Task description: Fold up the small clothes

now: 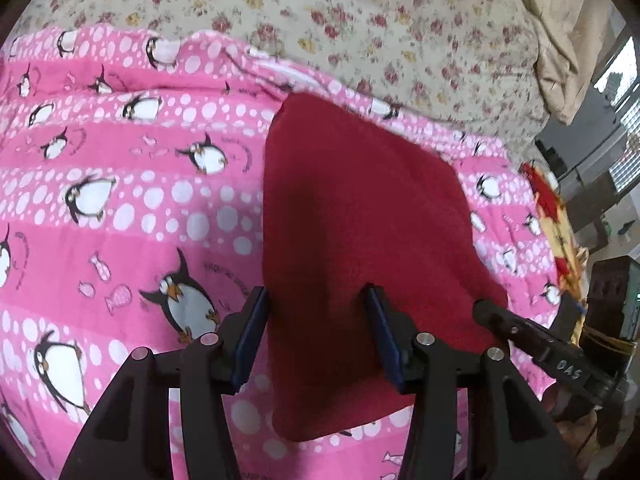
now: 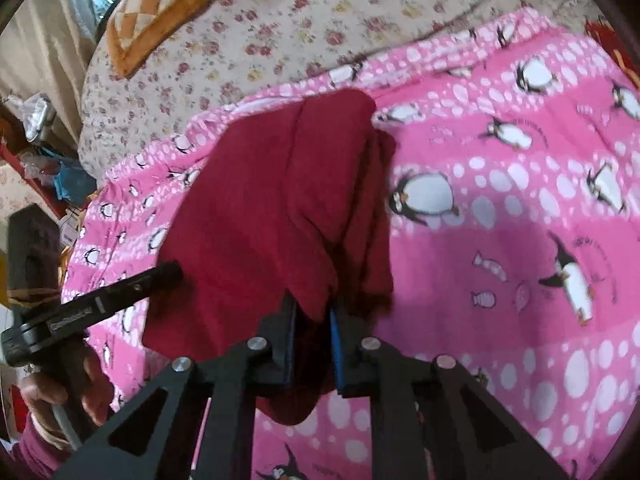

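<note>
The red garment (image 1: 360, 216) is a soft, fuzzy cloth, matt like fleece, no sheen at all. Under it the pink penguin blanket (image 1: 132, 208) looks like smooth printed cotton, a bit wrinkly. The floral sheet (image 1: 360, 20) behind is thin matt fabric too. My left gripper (image 1: 318, 300) is matt black plastic with shiny metal pins and blue rubbery-looking pads (image 1: 380, 320). Same deal on my right gripper (image 2: 313, 316). The orange pillow (image 2: 160, 8) looks plush, kinda velvety.
</note>
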Action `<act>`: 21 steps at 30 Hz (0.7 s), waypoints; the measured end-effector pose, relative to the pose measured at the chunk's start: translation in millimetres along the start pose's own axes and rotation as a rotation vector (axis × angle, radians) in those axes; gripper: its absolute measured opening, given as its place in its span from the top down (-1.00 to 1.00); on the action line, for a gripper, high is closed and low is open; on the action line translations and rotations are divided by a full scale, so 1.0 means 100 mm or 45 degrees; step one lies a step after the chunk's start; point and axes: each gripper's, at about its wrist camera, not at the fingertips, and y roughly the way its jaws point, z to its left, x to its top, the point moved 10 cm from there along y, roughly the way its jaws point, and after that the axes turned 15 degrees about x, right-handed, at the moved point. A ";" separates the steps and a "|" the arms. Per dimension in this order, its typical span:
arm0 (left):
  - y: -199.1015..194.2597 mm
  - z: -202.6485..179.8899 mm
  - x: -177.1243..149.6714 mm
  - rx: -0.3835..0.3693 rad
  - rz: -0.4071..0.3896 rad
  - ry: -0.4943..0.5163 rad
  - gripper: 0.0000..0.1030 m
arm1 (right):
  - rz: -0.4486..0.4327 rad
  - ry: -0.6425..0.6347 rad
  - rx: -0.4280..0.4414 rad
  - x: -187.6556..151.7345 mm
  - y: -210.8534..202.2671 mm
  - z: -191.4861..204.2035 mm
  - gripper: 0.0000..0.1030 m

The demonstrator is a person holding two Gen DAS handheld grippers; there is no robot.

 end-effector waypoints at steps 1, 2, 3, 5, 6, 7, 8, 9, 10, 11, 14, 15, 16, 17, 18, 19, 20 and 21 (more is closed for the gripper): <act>-0.02 0.01 0.04 -0.003 -0.016 -0.001 0.43 | -0.020 -0.001 0.010 0.05 -0.05 0.04 0.67; -0.04 0.01 0.09 -0.002 -0.030 0.002 0.43 | -0.054 0.016 0.028 0.12 -0.09 0.06 0.46; -0.04 0.01 0.13 0.003 -0.036 0.004 0.43 | -0.095 0.037 0.029 0.19 -0.13 0.05 0.33; 0.00 -0.01 0.19 -0.002 -0.030 0.005 0.43 | -0.142 0.050 0.007 0.32 -0.13 0.03 -0.14; 0.03 -0.02 0.21 -0.005 -0.028 0.007 0.43 | -0.141 0.045 -0.003 0.36 -0.10 0.02 -0.15; 0.05 -0.02 0.23 -0.003 -0.025 0.008 0.43 | -0.130 0.032 -0.019 0.40 -0.04 0.01 -0.15; 0.09 -0.02 0.23 0.003 -0.021 0.008 0.43 | -0.110 0.021 -0.040 0.44 0.04 -0.02 -0.15; 0.13 -0.03 0.24 0.006 -0.014 0.005 0.43 | -0.096 0.020 -0.042 0.49 0.13 -0.05 -0.15; 0.16 -0.03 0.24 0.009 -0.012 0.002 0.40 | -0.085 0.019 -0.024 0.53 0.20 -0.07 -0.14; 0.17 -0.03 0.24 0.006 -0.013 0.001 0.37 | -0.071 0.011 -0.015 0.56 0.26 -0.08 0.07; 0.20 -0.05 0.24 -0.001 -0.016 0.006 0.30 | -0.060 -0.068 -0.055 0.61 0.29 -0.05 0.56; 0.22 -0.07 0.24 -0.012 -0.018 0.010 0.28 | -0.063 -0.095 -0.082 0.62 0.27 -0.05 0.58; 0.23 -0.07 0.24 -0.017 -0.016 0.011 0.22 | -0.058 -0.127 -0.145 0.61 0.27 -0.09 0.60; 0.26 -0.09 0.23 -0.026 -0.010 0.010 0.20 | -0.046 -0.143 -0.183 0.60 0.30 -0.13 0.60; 0.30 -0.11 0.23 -0.034 0.002 0.008 0.17 | -0.036 -0.147 -0.211 0.57 0.34 -0.21 0.60; 0.33 -0.11 0.23 -0.035 0.010 0.004 0.13 | -0.041 -0.132 -0.203 0.56 0.35 -0.25 0.60; 0.35 -0.10 0.23 -0.037 0.013 0.003 0.10 | -0.064 -0.097 -0.160 0.56 0.34 -0.27 0.60; 0.38 -0.10 0.23 -0.043 0.018 0.001 0.09 | -0.073 -0.087 -0.138 0.57 0.32 -0.27 0.59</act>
